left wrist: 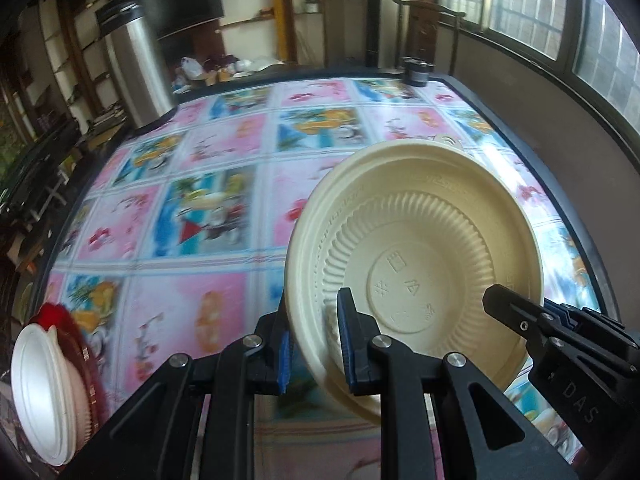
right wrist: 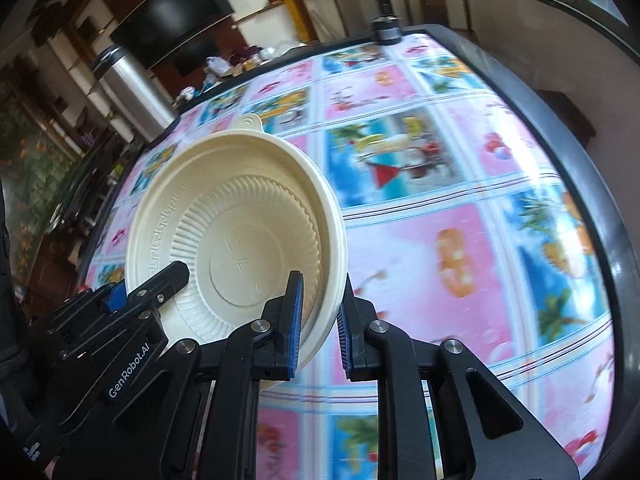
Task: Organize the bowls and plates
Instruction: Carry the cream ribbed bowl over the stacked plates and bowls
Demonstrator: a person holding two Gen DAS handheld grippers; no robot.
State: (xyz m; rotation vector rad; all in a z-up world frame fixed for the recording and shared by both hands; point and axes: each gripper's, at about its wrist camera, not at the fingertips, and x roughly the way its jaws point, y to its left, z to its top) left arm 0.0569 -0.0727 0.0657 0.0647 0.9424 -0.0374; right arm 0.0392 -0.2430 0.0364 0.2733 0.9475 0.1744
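Observation:
A cream bowl (left wrist: pixel 416 264) with a ribbed inside is held up on edge above the patterned table. My left gripper (left wrist: pixel 314 344) straddles its left rim, jaws close around the rim. My right gripper (right wrist: pixel 320 320) straddles the opposite rim of the same bowl (right wrist: pixel 240 232), with a visible gap beside the rim on its right finger's side. Each gripper shows in the other's view, the right one in the left wrist view (left wrist: pixel 560 332) and the left one in the right wrist view (right wrist: pixel 132 300). A stack of white bowls (left wrist: pixel 44 392) with a red one behind it stands on edge at the near left.
The table (left wrist: pixel 160 240) wears a pink and blue picture cloth with a dark rim. A small black cup (left wrist: pixel 416 70) sits at the far edge. A steel bin (left wrist: pixel 136 72) stands beyond the table's left. A wooden chair (left wrist: pixel 432 28) and windows are behind.

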